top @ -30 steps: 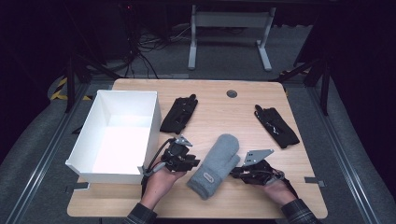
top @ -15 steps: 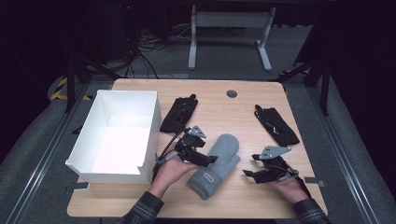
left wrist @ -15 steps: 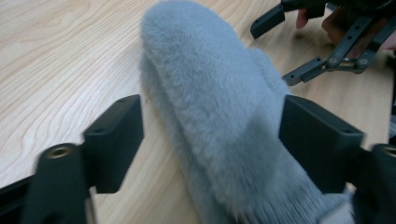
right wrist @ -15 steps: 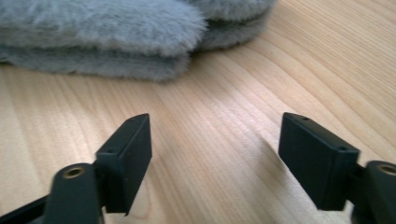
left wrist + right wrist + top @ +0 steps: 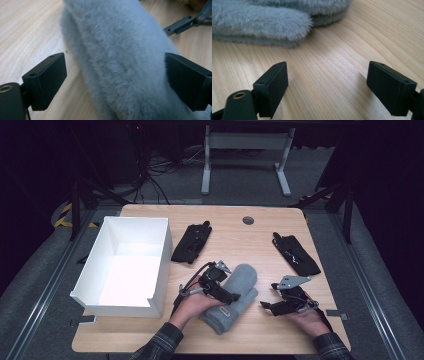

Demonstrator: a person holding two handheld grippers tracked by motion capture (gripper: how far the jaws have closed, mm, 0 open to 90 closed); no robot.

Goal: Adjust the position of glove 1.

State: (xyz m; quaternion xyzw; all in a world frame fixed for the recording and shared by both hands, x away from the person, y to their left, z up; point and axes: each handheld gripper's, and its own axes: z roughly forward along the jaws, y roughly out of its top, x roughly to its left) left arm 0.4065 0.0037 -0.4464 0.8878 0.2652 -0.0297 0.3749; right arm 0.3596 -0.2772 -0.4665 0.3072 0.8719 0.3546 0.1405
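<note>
A pair of fluffy grey mittens [image 5: 234,296] lies stacked near the table's front middle. My left gripper [image 5: 226,296] hovers over the mittens, open, its jaws straddling the grey fleece [image 5: 117,62] without closing on it. My right gripper [image 5: 266,306] rests to the right of the mittens, open and empty, pointing left at them. In the right gripper view the mitten's thumb [image 5: 262,25] lies just beyond the wide-apart jaws on bare wood. The tip of the right gripper [image 5: 186,22] shows at the upper right of the left gripper view.
A white open box [image 5: 125,265] stands at the table's left. One black glove [image 5: 192,242] lies behind the mittens beside the box, another black glove [image 5: 295,252] at the right. A round grommet [image 5: 248,220] sits near the far edge.
My left gripper has moved right from the box's edge onto the mittens. My right gripper has drifted slightly right and forward, staying open.
</note>
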